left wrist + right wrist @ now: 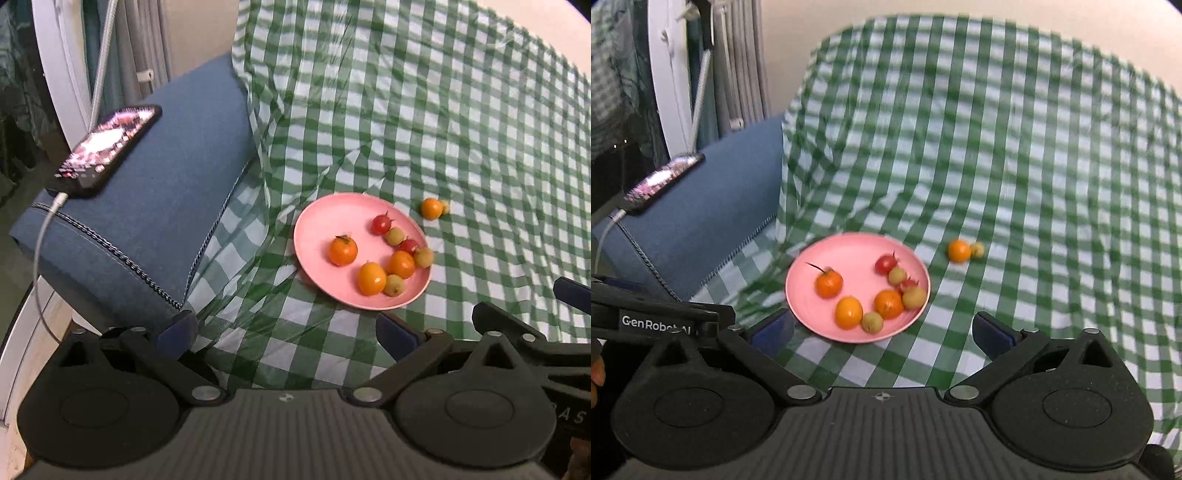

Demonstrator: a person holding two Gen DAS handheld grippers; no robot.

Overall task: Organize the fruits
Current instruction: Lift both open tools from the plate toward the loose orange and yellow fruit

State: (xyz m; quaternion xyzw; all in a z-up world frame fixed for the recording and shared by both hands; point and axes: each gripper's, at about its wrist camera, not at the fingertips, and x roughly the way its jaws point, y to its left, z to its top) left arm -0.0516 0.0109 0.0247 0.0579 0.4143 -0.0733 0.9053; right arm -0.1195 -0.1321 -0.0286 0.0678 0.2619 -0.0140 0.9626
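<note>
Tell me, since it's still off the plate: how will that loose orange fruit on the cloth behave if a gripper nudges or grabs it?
The orange fruit looks round and smooth, so a nudge would probably roll it across the checked cloth. A small yellowish fruit sits against it and may get knocked away. It looks small and likely light.

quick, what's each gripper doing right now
Left gripper: open, holding nothing.
Right gripper: open, holding nothing.

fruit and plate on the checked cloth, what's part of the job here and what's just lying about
Part of the job: pink plate with fruits on it; orange fruit and small yellowish fruit off the plate on the cloth.

Lying about: phone, charging cable, blue cushion.
</note>
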